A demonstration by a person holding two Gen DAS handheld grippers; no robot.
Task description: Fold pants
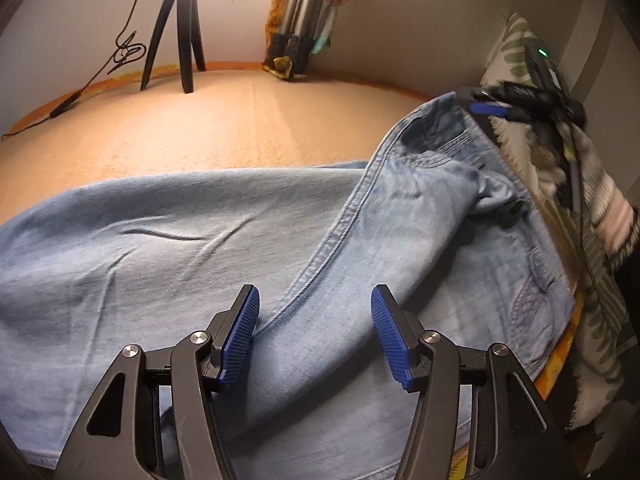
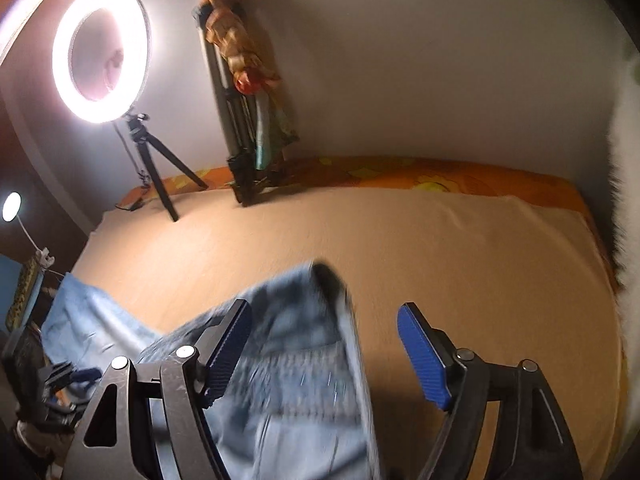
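Light blue jeans (image 1: pixel 168 248) lie spread on a peach bed cover (image 1: pixel 240 128). My left gripper (image 1: pixel 316 334) is open just above the denim, its blue pads on either side of a leg seam. In the right wrist view my right gripper (image 2: pixel 324 356) is open, and the jeans' waist end (image 2: pixel 304 344), blurred, sits between and below its jaws. The right gripper also shows in the left wrist view (image 1: pixel 492 110) at the far right, at the raised waistband.
A ring light (image 2: pixel 102 54) on a small black tripod (image 1: pixel 176 32) stands at the back left. A folded tripod wrapped in patterned cloth (image 2: pixel 244 100) leans on the wall. The person's patterned clothing (image 1: pixel 580 208) is at the right.
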